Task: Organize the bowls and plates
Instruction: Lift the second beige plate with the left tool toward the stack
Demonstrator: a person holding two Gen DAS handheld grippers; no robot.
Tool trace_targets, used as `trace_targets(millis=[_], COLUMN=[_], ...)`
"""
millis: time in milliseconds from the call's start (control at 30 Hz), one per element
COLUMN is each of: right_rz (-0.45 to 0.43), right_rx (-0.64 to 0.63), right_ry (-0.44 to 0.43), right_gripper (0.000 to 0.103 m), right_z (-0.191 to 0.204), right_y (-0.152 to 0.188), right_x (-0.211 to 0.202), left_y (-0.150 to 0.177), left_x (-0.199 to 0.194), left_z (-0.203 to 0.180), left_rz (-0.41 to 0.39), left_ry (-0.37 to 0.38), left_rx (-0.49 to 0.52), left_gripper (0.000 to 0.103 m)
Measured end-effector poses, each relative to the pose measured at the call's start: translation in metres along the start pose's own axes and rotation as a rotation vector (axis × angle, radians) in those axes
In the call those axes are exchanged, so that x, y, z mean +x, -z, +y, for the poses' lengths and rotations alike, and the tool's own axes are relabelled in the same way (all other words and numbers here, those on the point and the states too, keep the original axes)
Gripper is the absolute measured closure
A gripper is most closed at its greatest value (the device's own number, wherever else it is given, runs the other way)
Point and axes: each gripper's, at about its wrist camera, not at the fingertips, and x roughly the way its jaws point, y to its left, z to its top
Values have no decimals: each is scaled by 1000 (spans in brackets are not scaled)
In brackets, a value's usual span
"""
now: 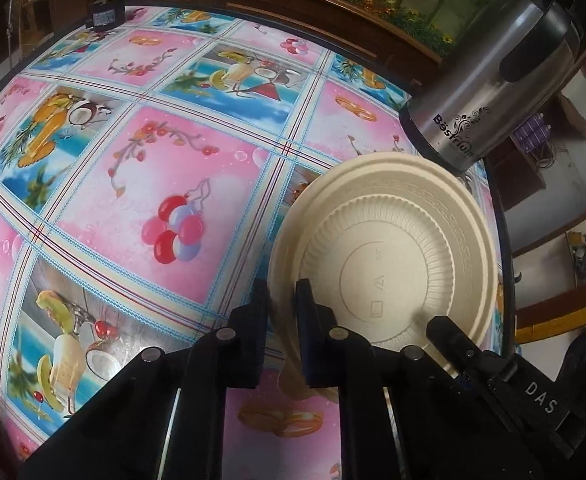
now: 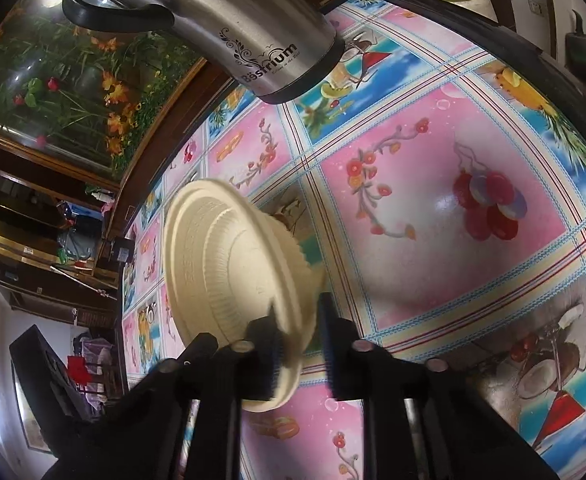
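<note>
Plainly the worktop lies beyond both sets of fingers, and the cream plate, seemingly light, thin and flexible, is best pinched at its rim, where the left gripper clamps it while the right gripper straddles it apart

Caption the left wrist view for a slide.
Left gripper grips the cream plate's rim above the patterned tablecloth, steel kettle behind.
</note>
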Motion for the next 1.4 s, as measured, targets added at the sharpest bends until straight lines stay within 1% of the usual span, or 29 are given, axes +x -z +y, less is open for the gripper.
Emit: trace_targets(millis=[133, 267, 433, 600, 733, 900, 1167, 1400], right_rz=[4, 11, 12, 20, 24, 15, -3, -20], right_rx=[-2, -9, -11, -21, -36, -71, -115, -153], right_ry=[1, 3, -3, -13, -16, -13, -13, -4], right_gripper=[89, 90, 90, 90, 91, 91, 91, 91], right_z=[0, 0, -1, -4, -6, -5, -3, 6], right_y=[5, 13, 24, 40, 58, 86, 131, 167], right_x=[-4, -12, -23, -35, -49, -68, -94, -109], left_y=[0, 4, 19, 39, 58, 81, 107, 127], left_x=[-5, -13, -27, -45, -63, -87, -116, -136], left_z=[7, 11, 13, 15, 18, 25, 42, 62], left_rz=[25, 35, 24, 10, -9, -41, -85, -113], left_ry=[43, 64, 59, 34, 14, 9, 17, 30], left_rx=[-19, -18, 9, 44, 82, 127, 177, 198], left_gripper=[94, 94, 94, 94, 93, 93, 93, 93])
